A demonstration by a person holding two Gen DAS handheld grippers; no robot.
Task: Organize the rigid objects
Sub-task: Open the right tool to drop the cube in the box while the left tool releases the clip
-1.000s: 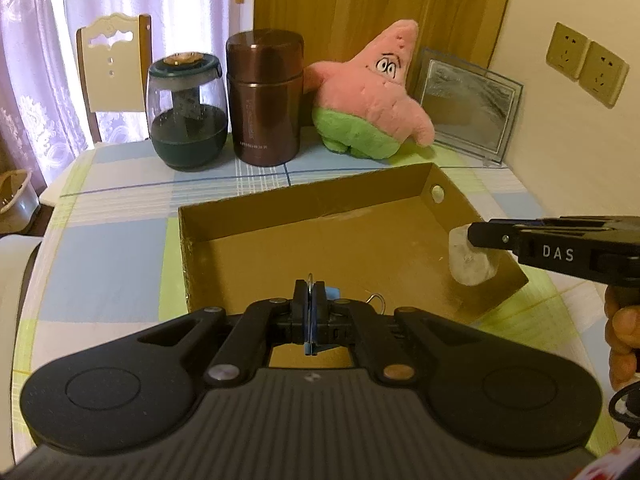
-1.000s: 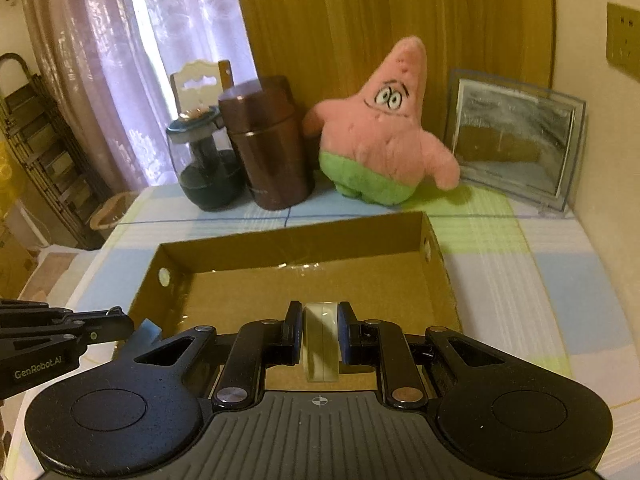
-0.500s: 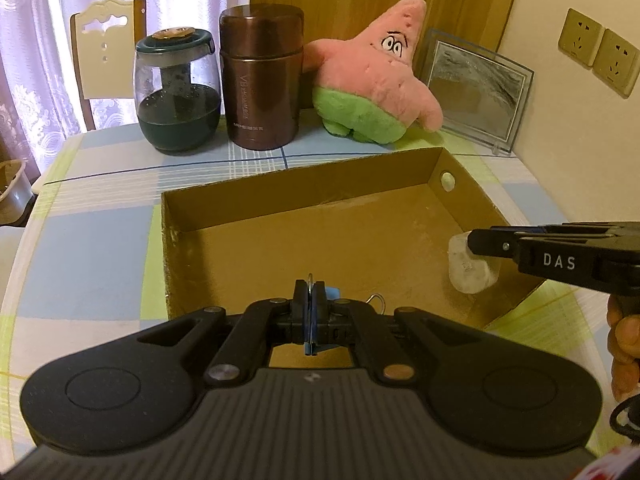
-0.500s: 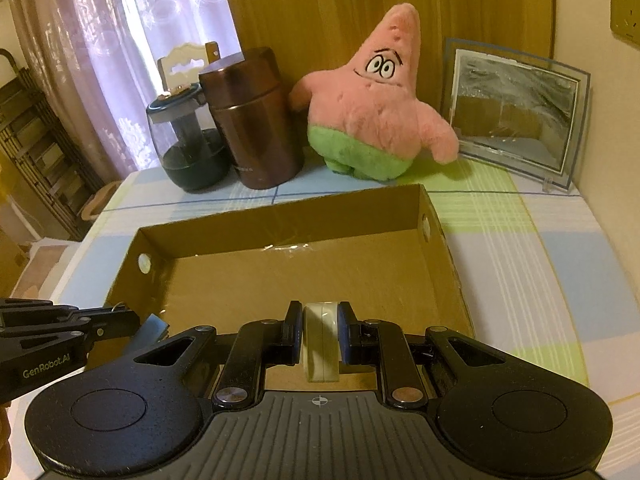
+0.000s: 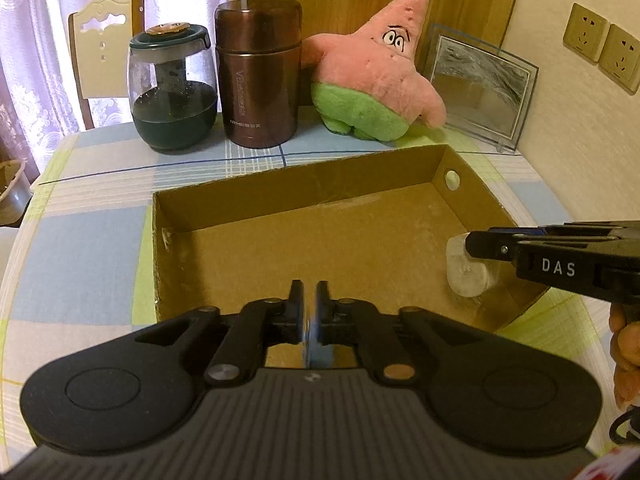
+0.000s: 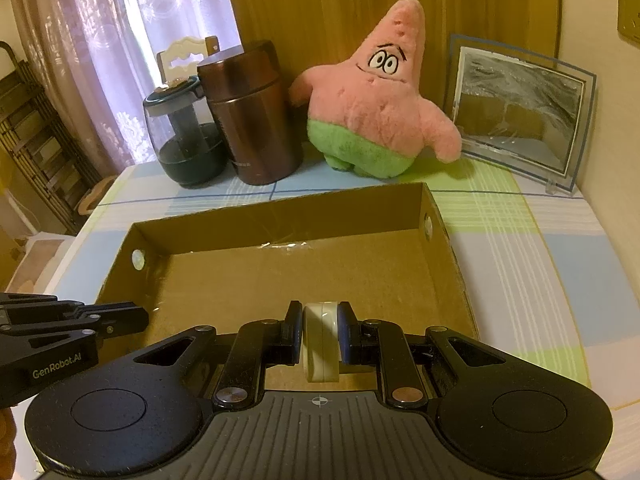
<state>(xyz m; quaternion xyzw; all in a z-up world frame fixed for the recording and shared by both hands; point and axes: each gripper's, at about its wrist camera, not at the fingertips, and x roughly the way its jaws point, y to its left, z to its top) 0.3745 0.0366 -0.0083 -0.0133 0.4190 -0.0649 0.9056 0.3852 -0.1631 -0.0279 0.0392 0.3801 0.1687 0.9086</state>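
Note:
An open brown cardboard box lies on the checked tablecloth, with nothing lying on its floor. My left gripper is over the box's near wall; its jaws have parted slightly around a thin blue flat object, which looks loose and blurred between them. My right gripper is shut on a cream-white roll of tape, held over the box's near right part; the roll also shows in the left wrist view. The left gripper also shows in the right wrist view.
Behind the box stand a glass jar with dark contents, a brown metal canister, a pink and green star plush and a glass picture frame. A chair is past the table's far left edge; a wall is at right.
Both grippers have moved forward over the box. The left gripper's jaws have parted a little and the blue object has dropped lower between them.

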